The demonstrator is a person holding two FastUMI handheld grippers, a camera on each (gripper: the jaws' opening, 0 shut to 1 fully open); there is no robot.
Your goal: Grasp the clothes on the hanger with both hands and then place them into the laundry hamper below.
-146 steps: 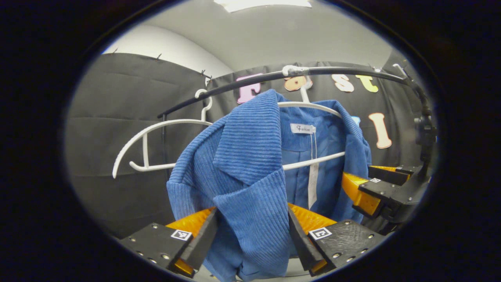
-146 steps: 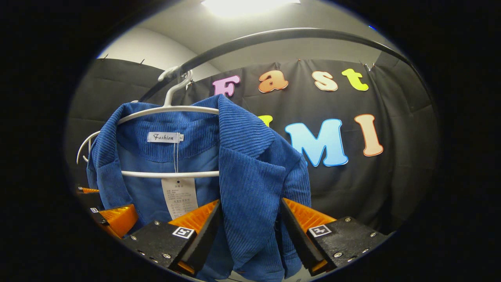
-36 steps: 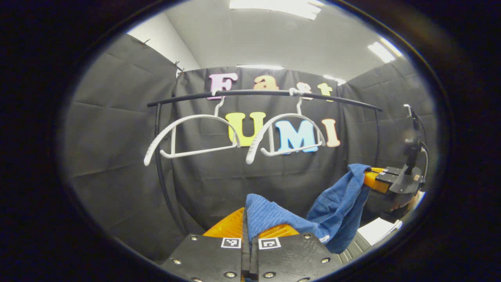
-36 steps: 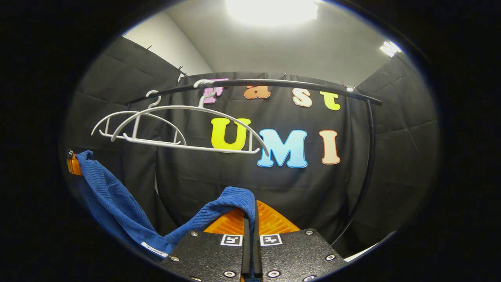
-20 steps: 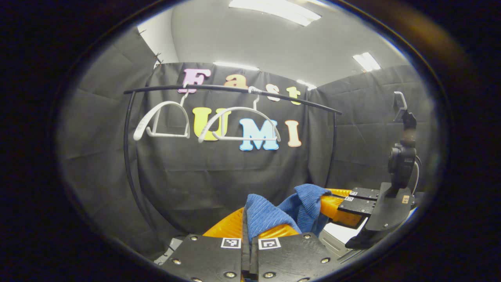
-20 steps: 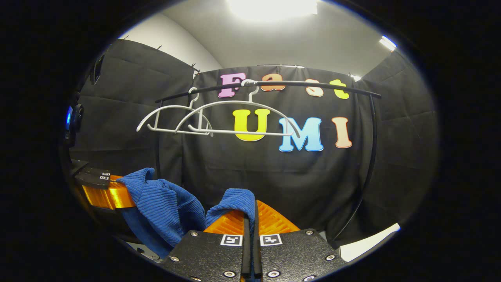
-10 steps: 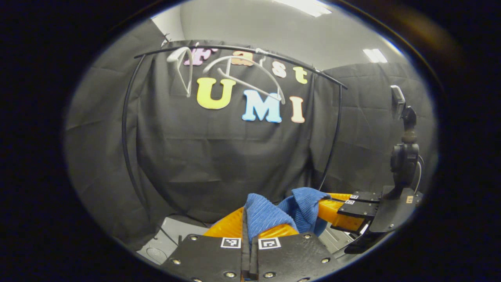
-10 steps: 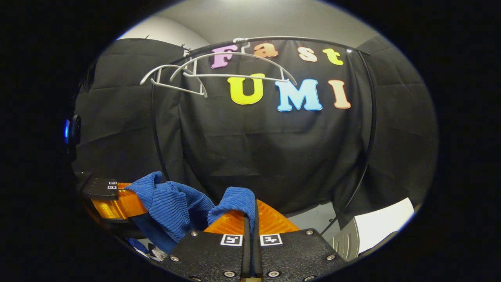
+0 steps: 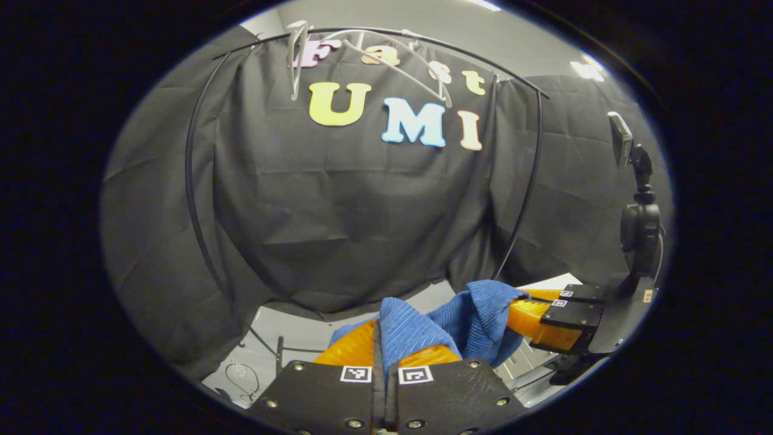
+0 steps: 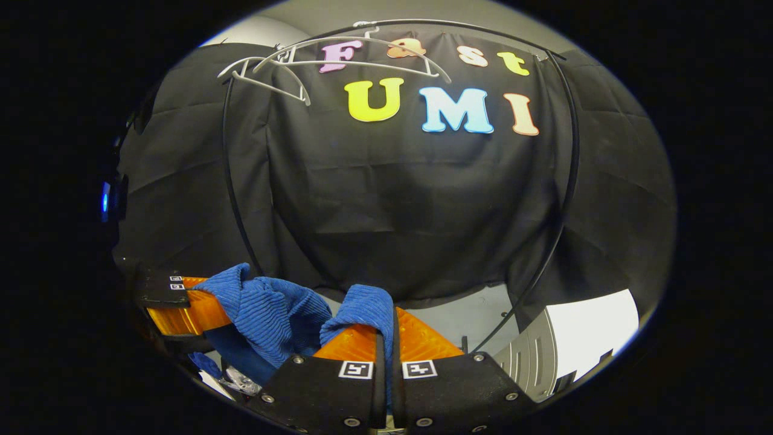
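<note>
The blue ribbed jacket (image 9: 423, 329) is bunched between both grippers, off the hanger. In the left gripper view my left gripper (image 9: 381, 338) is shut on a fold of it, and the right gripper (image 9: 531, 308) holds the other end close on the right. In the right gripper view my right gripper (image 10: 386, 329) is shut on the jacket (image 10: 272, 314), with the left gripper (image 10: 187, 302) gripping it at lower left. Two bare white hangers (image 10: 338, 60) hang on the black rail (image 10: 459, 27) high above. A white slatted hamper wall (image 10: 537, 365) shows at lower right.
The rack's curved black side poles (image 9: 193, 199) (image 10: 564, 181) frame the black cloth wall. Grey floor (image 9: 302, 338) with a thin cable lies below. A camera mount (image 9: 637, 211) stands on the right gripper.
Both grippers have come down with the jacket still held; the rail and hangers rose to the top of the views and the floor and hamper came into sight. Long before, the jacket hung on the hanger.
</note>
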